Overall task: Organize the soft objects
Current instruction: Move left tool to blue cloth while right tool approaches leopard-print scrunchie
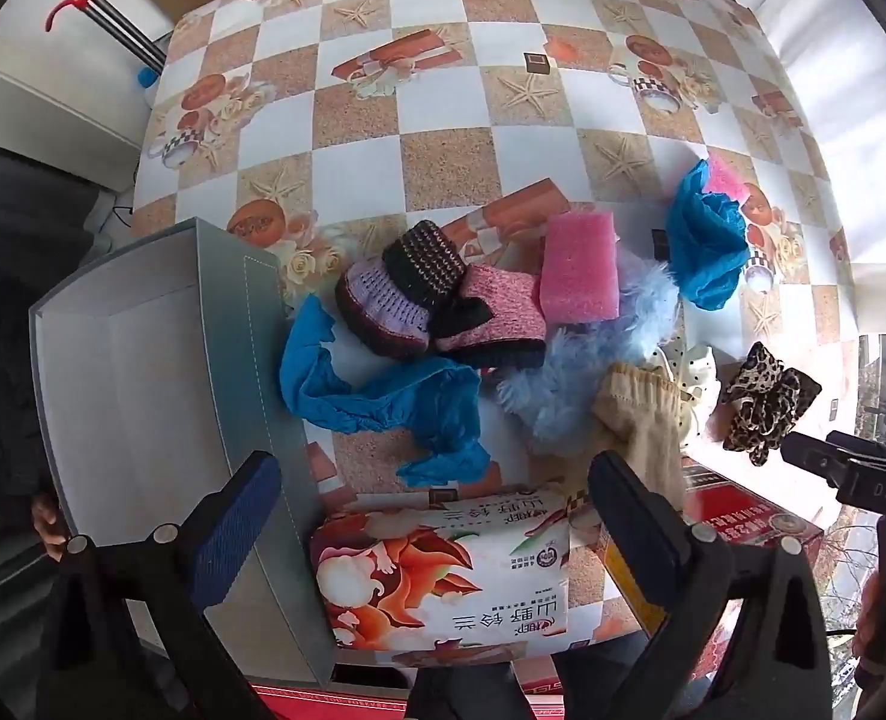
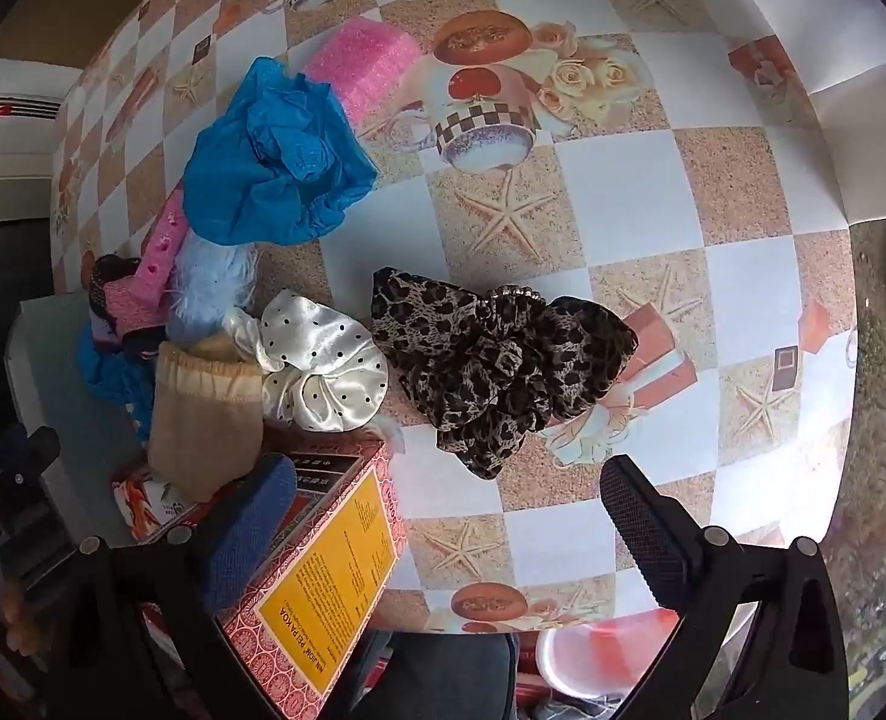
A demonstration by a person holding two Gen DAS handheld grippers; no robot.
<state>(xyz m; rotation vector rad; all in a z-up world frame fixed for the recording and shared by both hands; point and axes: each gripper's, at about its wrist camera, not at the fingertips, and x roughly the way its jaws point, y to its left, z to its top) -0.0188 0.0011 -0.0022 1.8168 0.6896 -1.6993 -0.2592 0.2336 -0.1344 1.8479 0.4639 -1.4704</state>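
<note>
Both grippers stand wide open and hold nothing. The left gripper (image 1: 431,516) hovers above the near edge of the desk (image 1: 503,90), its jaws straddling a printed tissue pack (image 1: 443,576); no pad touches the pack. Just to its left lies an open grey box (image 1: 143,372), its white interior bare. Judgement: this box is the intended receptacle, set beside the pile so each transfer is short.

The soft objects lie loose in a cluster at mid-desk: a blue cloth (image 1: 383,402) nearest the box, two knitted booties (image 1: 437,306), a pink sponge (image 1: 578,267) resting partly on them, a pale blue fluffy piece (image 1: 587,354), and a beige sock (image 1: 641,420). A second blue cloth (image 1: 704,240) sits apart, against another pink sponge (image 2: 365,60).

The right gripper (image 2: 449,522) hovers over the right side, pointed at a leopard-print scrunchie (image 2: 497,360), which lies flat just ahead of its jaws and beside a white dotted scrunchie (image 2: 317,366). One finger overlaps a red-and-yellow carton (image 2: 323,570); contact cannot be confirmed.

Judgement: sorting has not begun; the scrunchie appears the right side's likeliest first pick.
</note>
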